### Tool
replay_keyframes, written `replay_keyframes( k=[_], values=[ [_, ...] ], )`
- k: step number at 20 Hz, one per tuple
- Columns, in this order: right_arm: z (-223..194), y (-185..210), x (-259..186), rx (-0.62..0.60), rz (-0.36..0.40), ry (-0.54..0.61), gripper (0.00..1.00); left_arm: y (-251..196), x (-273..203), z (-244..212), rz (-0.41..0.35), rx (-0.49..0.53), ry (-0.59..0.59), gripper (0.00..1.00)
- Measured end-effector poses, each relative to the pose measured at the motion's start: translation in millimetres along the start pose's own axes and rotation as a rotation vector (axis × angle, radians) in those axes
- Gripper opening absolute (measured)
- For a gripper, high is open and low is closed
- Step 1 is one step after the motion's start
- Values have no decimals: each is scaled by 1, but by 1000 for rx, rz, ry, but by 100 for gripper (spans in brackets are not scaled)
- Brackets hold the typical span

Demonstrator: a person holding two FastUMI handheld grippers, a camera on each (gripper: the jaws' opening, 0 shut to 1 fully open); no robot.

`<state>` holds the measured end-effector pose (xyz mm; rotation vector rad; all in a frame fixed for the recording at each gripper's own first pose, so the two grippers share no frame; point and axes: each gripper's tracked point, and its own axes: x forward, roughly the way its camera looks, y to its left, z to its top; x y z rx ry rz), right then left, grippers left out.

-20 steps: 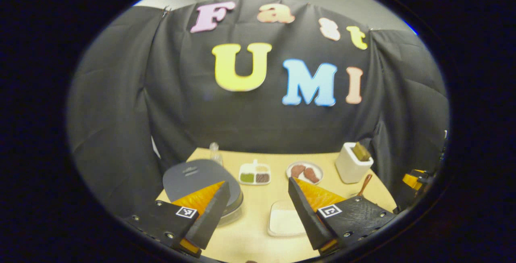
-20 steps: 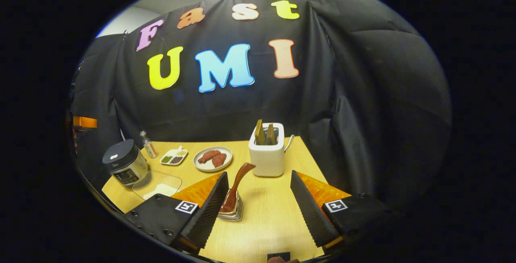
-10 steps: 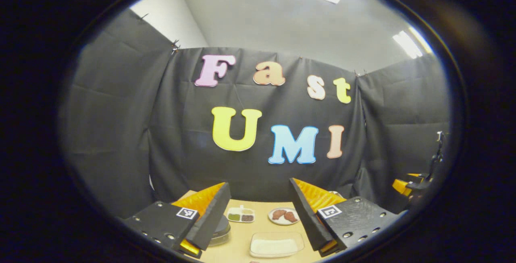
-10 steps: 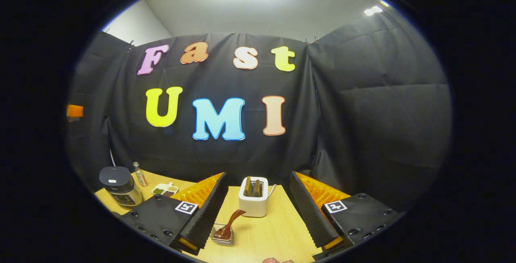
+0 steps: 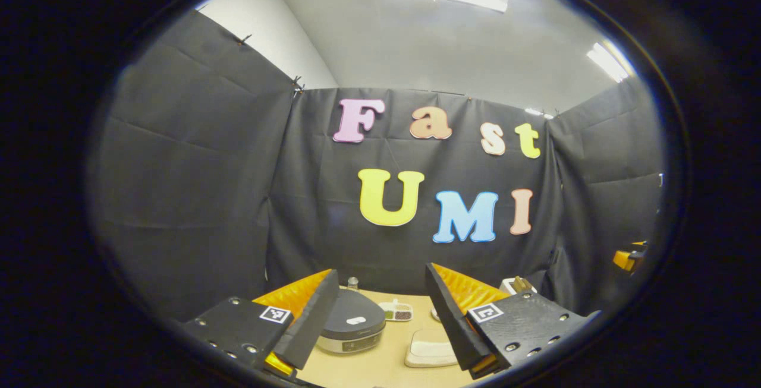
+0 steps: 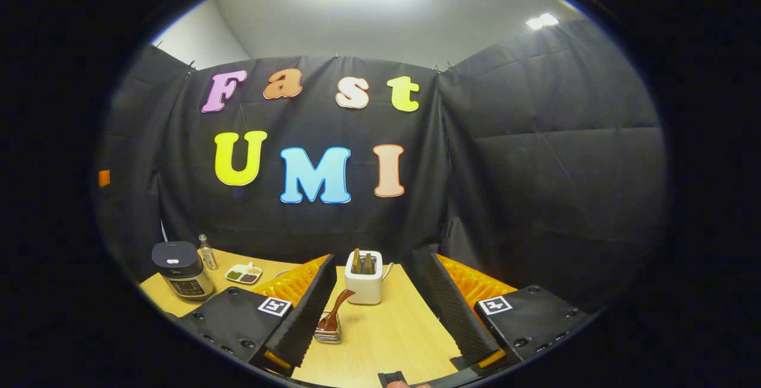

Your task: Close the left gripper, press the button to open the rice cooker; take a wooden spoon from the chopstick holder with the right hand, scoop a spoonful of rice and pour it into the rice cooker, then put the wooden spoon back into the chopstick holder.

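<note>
A black cloth wall is being seen behind a pale wooden bench [image 6: 392,340] under ceiling lights. On the bench, the rice cooker [image 5: 352,328], a round dark-lidded pot with its lid down, is being shown in the left gripper view just beside the left finger of the left gripper [image 5: 380,316], whose fingers are being held spread with nothing between them. In the right gripper view the cooker [image 6: 181,269] is being seen far off at the bench's left edge. The chopstick holder [image 6: 329,331], a small metal rack, is being shown just beside the left finger of the right gripper [image 6: 380,311], whose fingers are also being held spread and empty; the wooden spoon [image 6: 336,309], reddish-brown, is standing tilted in it. Compared with half a second ago, the cooker's lid is being shown more fully between the left fingers, and the rice tray [image 5: 429,353] is being seen further right.
</note>
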<state>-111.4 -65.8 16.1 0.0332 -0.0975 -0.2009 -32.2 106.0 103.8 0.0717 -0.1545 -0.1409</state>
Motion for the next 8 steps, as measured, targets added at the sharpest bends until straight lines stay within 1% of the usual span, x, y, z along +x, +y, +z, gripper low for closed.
replay_keyframes(
  k=[1, 2, 8],
  values=[
    [-3, -3, -4, 16, -14, 4, 93, 4, -3, -3, 3, 4, 9, 92],
    [-6, -4, -8, 26, -27, 8, 98, 7, -5, -7, 12, 8, 24, 92],
    [-4, 9, -21, 22, 4, 6, 98, 13, -11, -22, 32, 8, 84, 92]
  ],
)
